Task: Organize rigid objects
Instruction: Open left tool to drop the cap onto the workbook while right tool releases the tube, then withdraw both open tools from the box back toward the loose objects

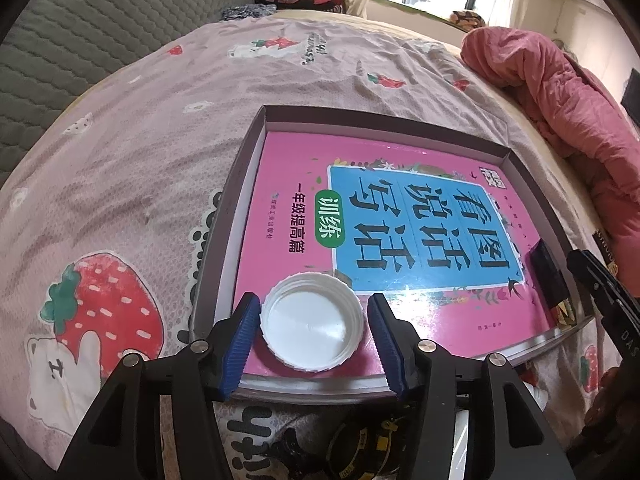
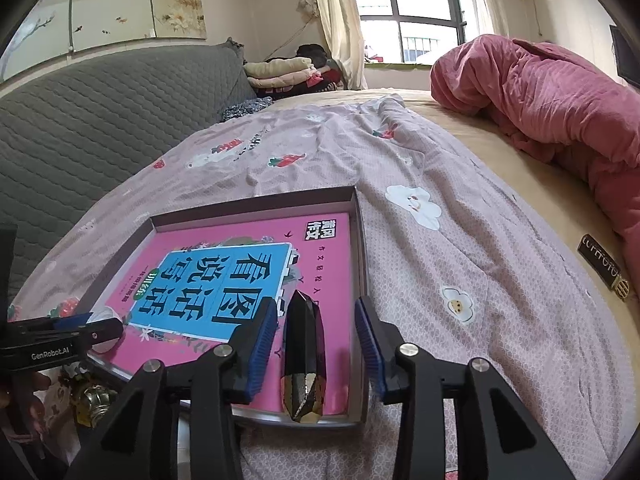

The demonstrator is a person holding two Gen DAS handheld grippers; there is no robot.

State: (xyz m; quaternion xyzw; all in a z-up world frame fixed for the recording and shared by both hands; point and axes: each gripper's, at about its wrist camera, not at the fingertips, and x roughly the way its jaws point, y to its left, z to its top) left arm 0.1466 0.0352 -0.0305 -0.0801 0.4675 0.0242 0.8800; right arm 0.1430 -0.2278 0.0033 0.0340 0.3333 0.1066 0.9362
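- Two grippers work over one shallow box tray that lies on a bed, on a pink bedsheet printed with strawberries and bears.
- Inside the tray lies a pink book with a blue title panel in Chinese characters; it covers nearly the whole floor of the tray.
- Left gripper: its blue-padded fingers stand wide on either side of a white bottle cap. The cap rests open side up on the near part of the book cover (its ribbed rim looks very close to the left pad, but contact cannot be told). A small gap shows on the right side.
- Right gripper: its fingers also stand wide, well apart from what lies between them, a dark faceted object with a gold-patterned near end. It lies lengthwise on the book, along the tray's right wall, touching neither pad.
- In the left wrist view the same dark object shows at the far right edge of the tray, with the right gripper's black frame just beside it.
- In the right wrist view the left gripper enters from the left edge, the cap mostly hidden behind it.
- Beyond the tray: a rumpled pink quilt on the far right of the bed, a grey quilted headboard on the left, folded clothes near a curtained window.
- A brassy, round item sits below the tray's near edge; what it is cannot be told.
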